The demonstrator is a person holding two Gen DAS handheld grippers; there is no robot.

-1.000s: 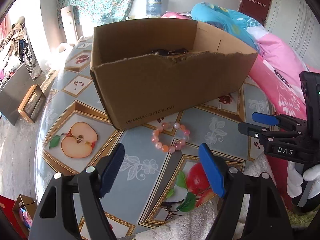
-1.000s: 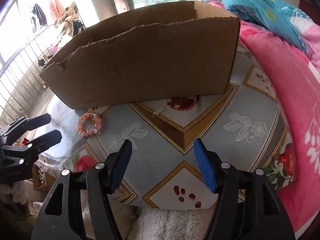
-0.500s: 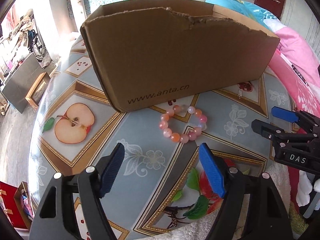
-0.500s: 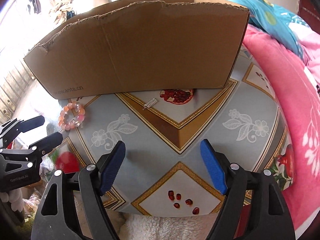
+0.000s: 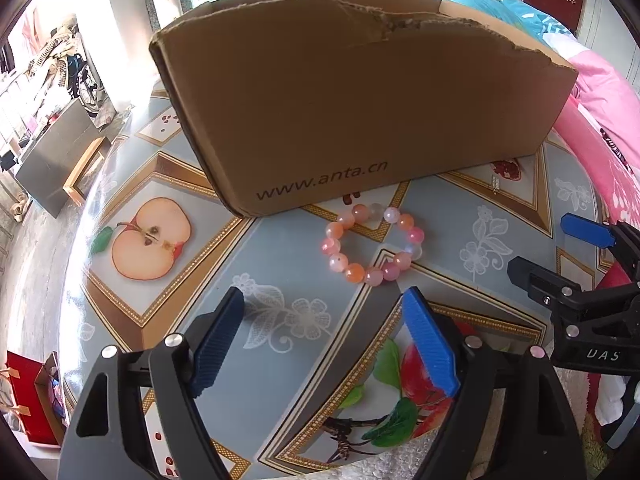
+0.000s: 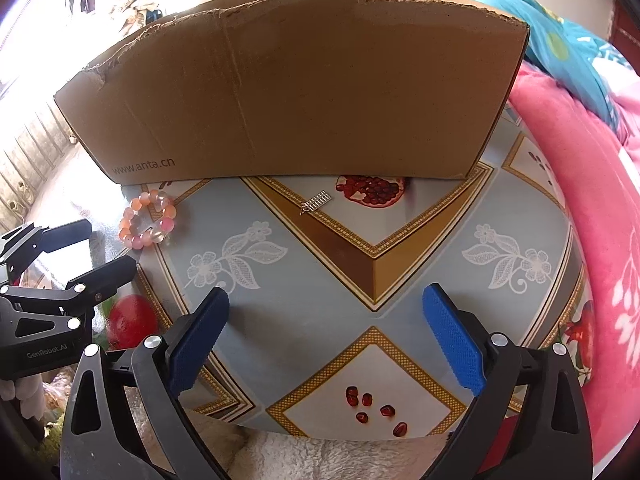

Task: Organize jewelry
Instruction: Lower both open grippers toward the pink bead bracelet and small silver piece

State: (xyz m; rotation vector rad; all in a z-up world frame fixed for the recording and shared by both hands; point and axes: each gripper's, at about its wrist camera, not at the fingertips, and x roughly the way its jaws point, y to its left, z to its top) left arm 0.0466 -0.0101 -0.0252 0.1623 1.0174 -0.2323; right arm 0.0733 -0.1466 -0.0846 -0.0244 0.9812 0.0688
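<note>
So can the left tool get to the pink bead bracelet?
Probably yes. The pink and orange bead bracelet lies on bare tabletop just ahead of the open left tool, with nothing between them. The brown cardboard box stands behind it, not in the way.

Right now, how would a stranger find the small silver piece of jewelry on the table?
Look along the front wall of the cardboard box. Just before it, beside the printed pomegranate, lies a tiny silver charm. Unlike the pink bead bracelet farther left, it is flat, metallic and rectangular.
</note>
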